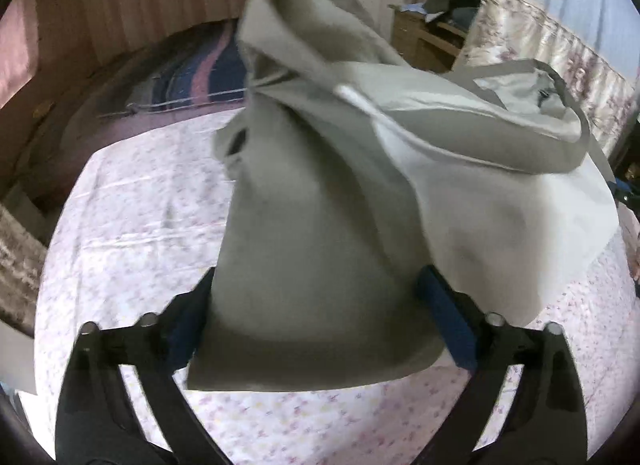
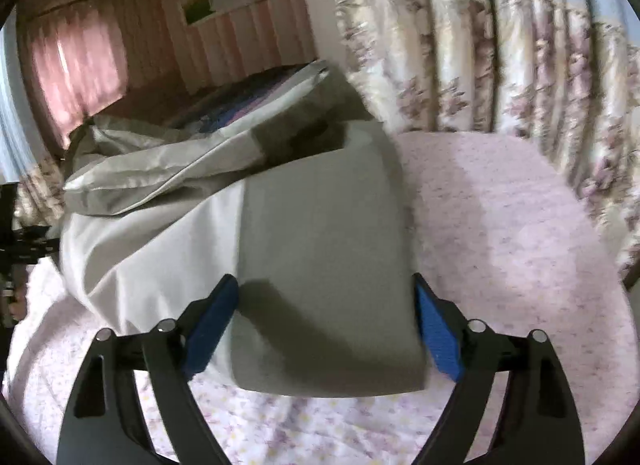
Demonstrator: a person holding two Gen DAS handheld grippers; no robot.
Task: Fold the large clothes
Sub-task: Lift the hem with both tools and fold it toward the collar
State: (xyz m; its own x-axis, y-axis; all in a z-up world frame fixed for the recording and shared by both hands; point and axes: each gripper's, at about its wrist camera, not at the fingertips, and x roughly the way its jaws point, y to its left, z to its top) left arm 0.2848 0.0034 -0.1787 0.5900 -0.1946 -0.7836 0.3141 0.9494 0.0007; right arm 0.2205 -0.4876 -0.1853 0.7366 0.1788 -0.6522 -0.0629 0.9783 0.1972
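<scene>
A large grey and white garment hangs bunched above the bed with the pink flowered sheet. In the left wrist view one grey leg or sleeve end runs between the blue pads of my left gripper, whose jaws stand wide apart around the cloth. In the right wrist view another grey end of the garment lies between the blue pads of my right gripper, also wide apart. The rest of the garment trails left in folds. Both views are blurred by motion.
A striped blue and pink blanket lies at the bed's far end. Flowered curtains hang close to the bed's right side. A wooden desk with piled clothes stands at the back. The flowered sheet shows to the right.
</scene>
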